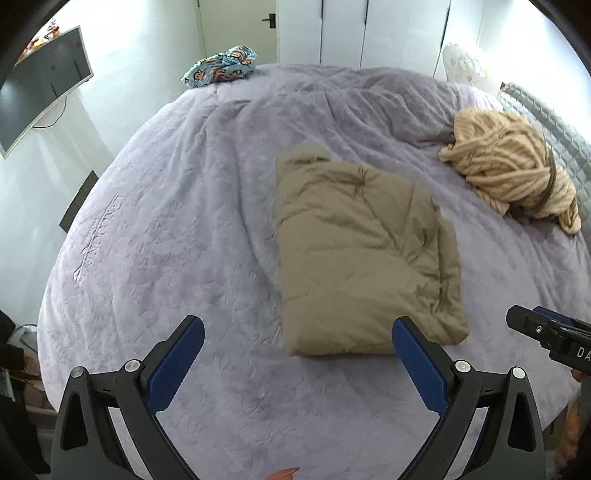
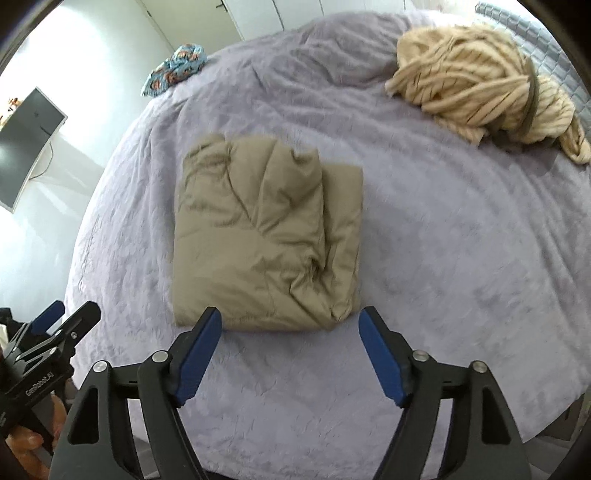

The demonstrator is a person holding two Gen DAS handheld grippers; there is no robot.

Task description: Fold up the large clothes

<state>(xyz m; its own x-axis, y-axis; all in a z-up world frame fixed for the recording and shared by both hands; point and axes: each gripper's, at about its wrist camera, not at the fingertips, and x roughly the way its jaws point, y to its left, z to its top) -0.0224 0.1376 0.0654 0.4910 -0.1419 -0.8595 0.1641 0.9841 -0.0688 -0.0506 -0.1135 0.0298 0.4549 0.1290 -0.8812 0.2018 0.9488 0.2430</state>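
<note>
Both grippers, left gripper point(image 1: 297, 338) and right gripper point(image 2: 290, 328), hang released; the puffy folded jacket point(image 2: 266, 240) could spring open unweighted.

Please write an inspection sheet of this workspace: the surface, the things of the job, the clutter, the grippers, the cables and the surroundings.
Surface: bed with a lilac plush cover, wrinkled, with an embossed logo near its left edge.
Job's things: khaki padded garment lies folded into a rough rectangle in the middle of the bed, touched by neither gripper.
Clutter: beige chunky-knit bundle at the far right; blue patterned cloth crumpled at the far edge.
Grippers: left gripper open, nothing between its fingers; right gripper open, above the garment's near edge, holding nothing.
Cables: one thin cable hangs below the monitor.
Surroundings: white walls, white wardrobe doors, grey quilted headboard.
</note>
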